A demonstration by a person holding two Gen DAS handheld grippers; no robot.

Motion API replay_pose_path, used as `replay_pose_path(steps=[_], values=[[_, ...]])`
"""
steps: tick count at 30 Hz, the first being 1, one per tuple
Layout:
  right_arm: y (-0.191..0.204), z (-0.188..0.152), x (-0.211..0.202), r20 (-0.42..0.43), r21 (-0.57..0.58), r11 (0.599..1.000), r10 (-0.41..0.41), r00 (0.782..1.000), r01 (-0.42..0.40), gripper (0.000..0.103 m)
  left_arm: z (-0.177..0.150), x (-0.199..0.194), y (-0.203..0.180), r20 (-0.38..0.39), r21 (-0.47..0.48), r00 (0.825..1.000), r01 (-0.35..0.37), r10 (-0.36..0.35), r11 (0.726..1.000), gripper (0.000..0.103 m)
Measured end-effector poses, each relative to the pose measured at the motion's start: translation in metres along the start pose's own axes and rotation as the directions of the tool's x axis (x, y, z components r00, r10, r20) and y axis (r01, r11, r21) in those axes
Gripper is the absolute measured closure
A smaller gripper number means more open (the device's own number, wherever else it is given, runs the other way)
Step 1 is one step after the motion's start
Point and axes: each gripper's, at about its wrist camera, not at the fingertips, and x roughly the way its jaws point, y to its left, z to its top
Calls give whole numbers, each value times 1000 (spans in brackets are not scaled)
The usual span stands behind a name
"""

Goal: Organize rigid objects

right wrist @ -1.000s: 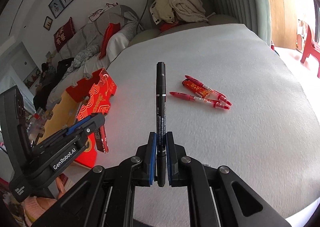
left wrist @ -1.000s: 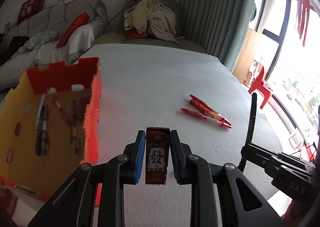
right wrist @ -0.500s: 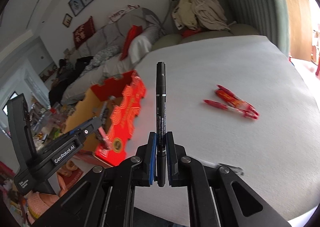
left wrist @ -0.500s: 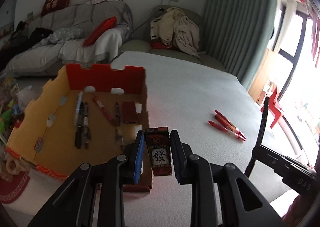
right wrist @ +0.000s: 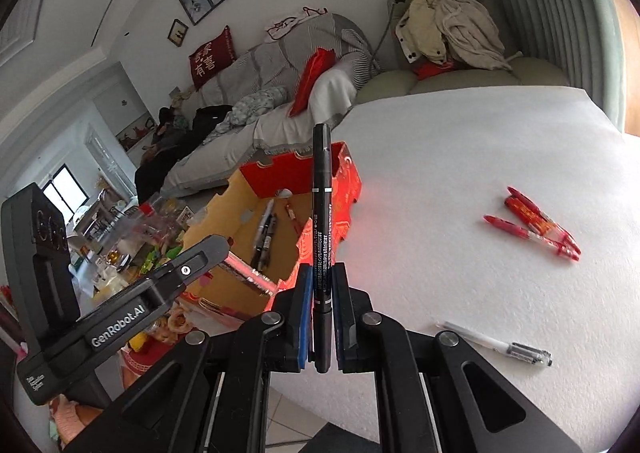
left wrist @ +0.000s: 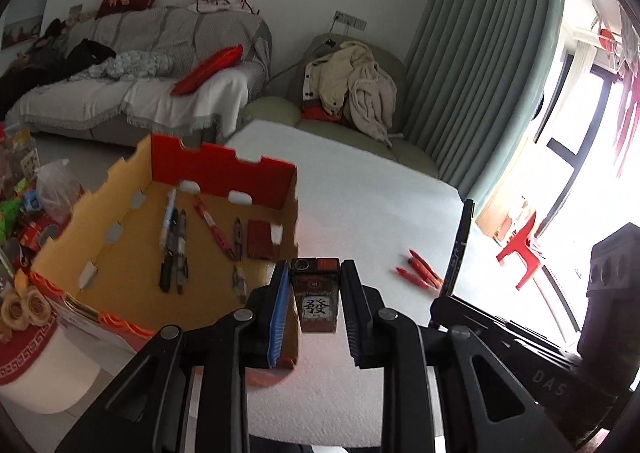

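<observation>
The left gripper [left wrist: 314,295] clamps a dark red mahjong-print box [left wrist: 316,299] beside the cardboard box [left wrist: 96,213] at ten o'clock. The right gripper [right wrist: 321,317] pinches a black marker [right wrist: 321,213]. Only the right wrist view shows a white pen [right wrist: 496,343] at four o'clock, below three red pens [right wrist: 536,225].

Three red pens [right wrist: 536,223], one white pen [right wrist: 496,343], one box [left wrist: 116,205].

Dark brown-and-red little box [left wrist: 316,299] with a white label bearing a black character. Black marker [right wrist: 321,213] with white print and a thin white ring. Cardboard box [left wrist: 224,169]: red back wall, yellow-tan inside, orange patterned rim. Red pens [right wrist: 534,223] lie on the plain white worktop [right wrist: 460,141], a white pen [right wrist: 494,343] nearer. Green pleated curtain [left wrist: 484,65] behind.
</observation>
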Motion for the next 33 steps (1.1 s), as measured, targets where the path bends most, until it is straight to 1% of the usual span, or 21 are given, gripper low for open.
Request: replay_pose_path(steps=[1, 4, 8, 11, 17, 21, 25, 26, 30, 33], values=[[1, 2, 1, 2, -4, 1000, 0, 1000, 0, 93, 1, -2, 2, 9, -1, 1000, -6, 6, 1000, 75], [2, 6, 0, 10, -9, 1000, 4, 1000, -4, 92, 6, -1, 9, 6, -32, 1000, 4, -4, 999, 75], [5, 12, -3, 23, -22, 1000, 16, 1000, -15, 92, 14, -6, 12, 29, -9, 999, -36, 36, 999, 75], [9, 14, -1, 21, -26, 999, 35, 999, -34, 92, 18, -10, 17, 39, -5, 998, -51, 51, 999, 75], [23, 24, 17, 5, -42, 996, 80, 997, -80, 92, 28, -12, 33, 56, -9, 993, -101, 102, 995, 75], [33, 29, 41, -25, -36, 992, 121, 992, -122, 92, 37, -4, 48, 58, -21, 988, -142, 143, 990, 75], [42, 34, 69, -62, -25, 989, 147, 987, -149, 92, 42, 17, 58, 32, 6, 981, -193, 193, 981, 75], [44, 34, 77, -73, -23, 988, 147, 986, -150, 92, 43, 25, 61, 21, 18, 977, -212, 211, 977, 75], [45, 36, 116, -134, 5, 990, 142, 981, -143, 92, 44, 51, 74, -21, 27, 970, -240, 240, 970, 75], [44, 37, 139, -170, -7, 994, 105, 980, -107, 92, 45, 71, 86, -57, 26, 964, -258, 259, 966, 75]])
